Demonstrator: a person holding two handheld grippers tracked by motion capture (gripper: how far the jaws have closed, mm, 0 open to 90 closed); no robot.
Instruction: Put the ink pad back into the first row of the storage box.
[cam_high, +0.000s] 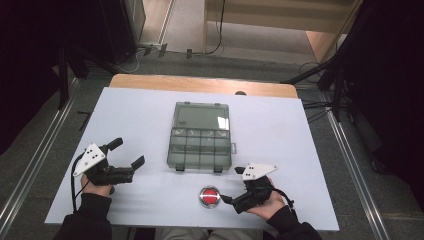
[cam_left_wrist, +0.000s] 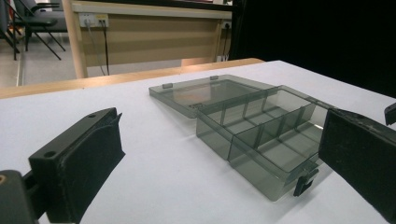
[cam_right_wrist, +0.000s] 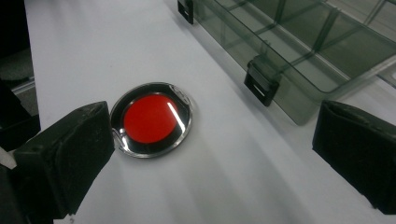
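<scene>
A smoky clear compartment box (cam_high: 200, 145) lies open at the table's centre, its lid (cam_high: 202, 116) flat behind it. The dividers and black latches of the box (cam_left_wrist: 261, 140) appear in the left gripper view, and a corner of the box (cam_right_wrist: 299, 51) in the right gripper view. A red round disc with a chrome rim (cam_high: 210, 196) sits near the front edge. My left gripper (cam_high: 127, 152) is open, left of the box and apart from it, jaws (cam_left_wrist: 219, 140) wide. My right gripper (cam_high: 232, 185) is open just right of the disc (cam_right_wrist: 152, 119), whose edge is beside one jaw of the gripper (cam_right_wrist: 212, 140).
The white table top (cam_high: 135, 115) rests on a wooden table whose far edge (cam_high: 200, 84) shows behind. Black stands and cables (cam_high: 320, 75) surround the table on the floor. Metal rails (cam_high: 350, 165) run along both sides.
</scene>
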